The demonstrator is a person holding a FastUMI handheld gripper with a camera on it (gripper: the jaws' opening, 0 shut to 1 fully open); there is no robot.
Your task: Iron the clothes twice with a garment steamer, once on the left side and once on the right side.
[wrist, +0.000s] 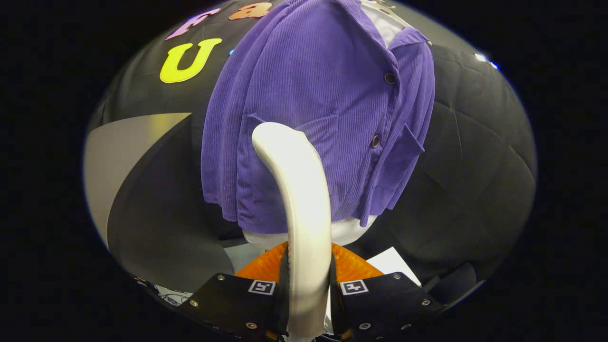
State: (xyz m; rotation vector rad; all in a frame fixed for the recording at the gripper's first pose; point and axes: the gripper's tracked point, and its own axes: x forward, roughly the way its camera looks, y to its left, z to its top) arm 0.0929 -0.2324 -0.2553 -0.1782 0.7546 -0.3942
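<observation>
**Inspector A:** Purple ribbed corduroy, that is the jacket (323,109), hanging on a pale torso form (349,232) whose lower edge is showing under the hem. The garment is sitting beyond the claw, towards twelve o'clock from the fingers. Two dark buttons (390,78) are running down the front, at about one o'clock from the steamer's tip, and a white collar lining (385,23) is showing at the top.

**Inspector B:** And the claw (308,289)?

**Inspector A:** It is gripping the garment steamer (304,199). Both fingers are pressing on the white handle, one on each side, so the gap is no wider than the handle itself. The steamer is rising from between the fingers and curving towards eleven o'clock, its rounded end lying over the lower half of the jacket, just under a pocket flap (318,124). Whether that end is touching the cloth, I cannot tell.

**Inspector B:** Anything else around it?

**Inspector A:** An orange ribbed part (354,268) is sitting just behind the handle, close ahead of the fingers. A white sheet (393,263) is lying at two o'clock from the fingers. A grey panel (118,156) is standing at ten o'clock, well apart from the jacket, against the black quilted cloth wall (475,156).
</observation>
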